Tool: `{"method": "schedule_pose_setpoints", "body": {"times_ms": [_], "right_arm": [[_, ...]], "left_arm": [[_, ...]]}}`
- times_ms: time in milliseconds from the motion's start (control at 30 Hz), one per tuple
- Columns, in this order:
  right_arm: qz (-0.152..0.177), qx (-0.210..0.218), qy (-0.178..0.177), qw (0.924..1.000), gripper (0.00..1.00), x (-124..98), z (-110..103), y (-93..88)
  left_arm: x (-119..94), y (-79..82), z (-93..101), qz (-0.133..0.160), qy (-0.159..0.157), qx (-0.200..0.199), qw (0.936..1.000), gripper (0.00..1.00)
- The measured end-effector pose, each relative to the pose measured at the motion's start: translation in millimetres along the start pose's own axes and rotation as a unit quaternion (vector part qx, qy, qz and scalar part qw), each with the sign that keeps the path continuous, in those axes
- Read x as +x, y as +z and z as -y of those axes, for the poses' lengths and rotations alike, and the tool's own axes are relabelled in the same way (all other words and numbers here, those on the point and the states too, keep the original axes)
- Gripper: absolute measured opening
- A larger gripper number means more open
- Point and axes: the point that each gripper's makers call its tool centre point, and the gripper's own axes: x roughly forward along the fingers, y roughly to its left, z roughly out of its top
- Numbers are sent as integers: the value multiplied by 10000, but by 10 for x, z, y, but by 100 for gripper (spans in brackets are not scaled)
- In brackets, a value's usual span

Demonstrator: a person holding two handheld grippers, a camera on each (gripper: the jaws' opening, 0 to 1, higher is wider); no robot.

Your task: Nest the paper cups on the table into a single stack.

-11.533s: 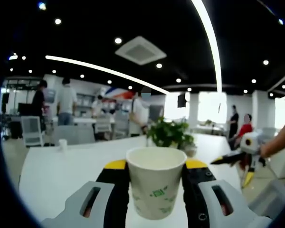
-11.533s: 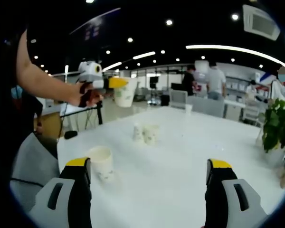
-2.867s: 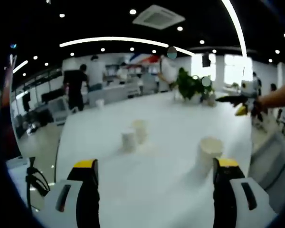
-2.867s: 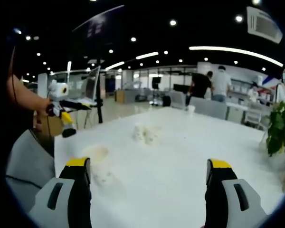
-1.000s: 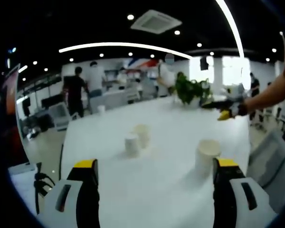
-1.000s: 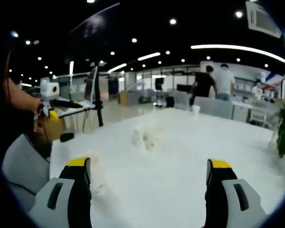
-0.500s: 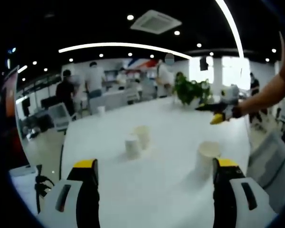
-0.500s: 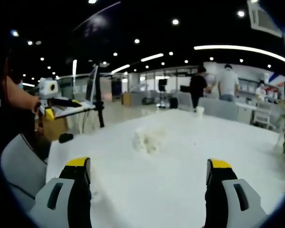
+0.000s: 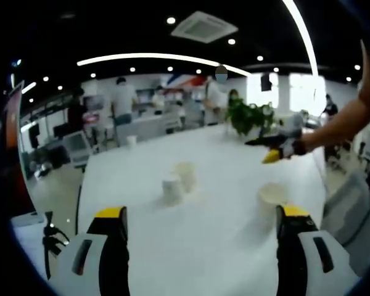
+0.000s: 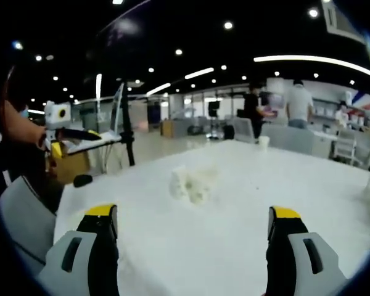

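On the white table [image 9: 209, 160], two paper cups [image 9: 177, 180] stand touching; a third cup [image 9: 271, 198] waits nearer. Left gripper [image 9: 200, 253] and right gripper [image 10: 191, 253] hover spread, empty, probably approaching the pair.

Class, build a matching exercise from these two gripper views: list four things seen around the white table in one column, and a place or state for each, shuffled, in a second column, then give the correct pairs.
Things
1. Pair of paper cups
2. Lone paper cup
3. Potted plant
4. Left gripper

Places or states
A. At the table's far end
B. Open, nothing between its jaws
C. Side by side mid-table
D. Just beyond the left gripper's right-hand jaw

Pairs: 1-C, 2-D, 3-A, 4-B
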Motion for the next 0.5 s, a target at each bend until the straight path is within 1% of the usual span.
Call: {"method": "schedule_pose_setpoints", "body": {"times_ms": [500], "right_arm": [[24,-47,158,9999,100,365,71,23]], "left_arm": [[59,-40,-50,-56,35,-73,10000,98]]}}
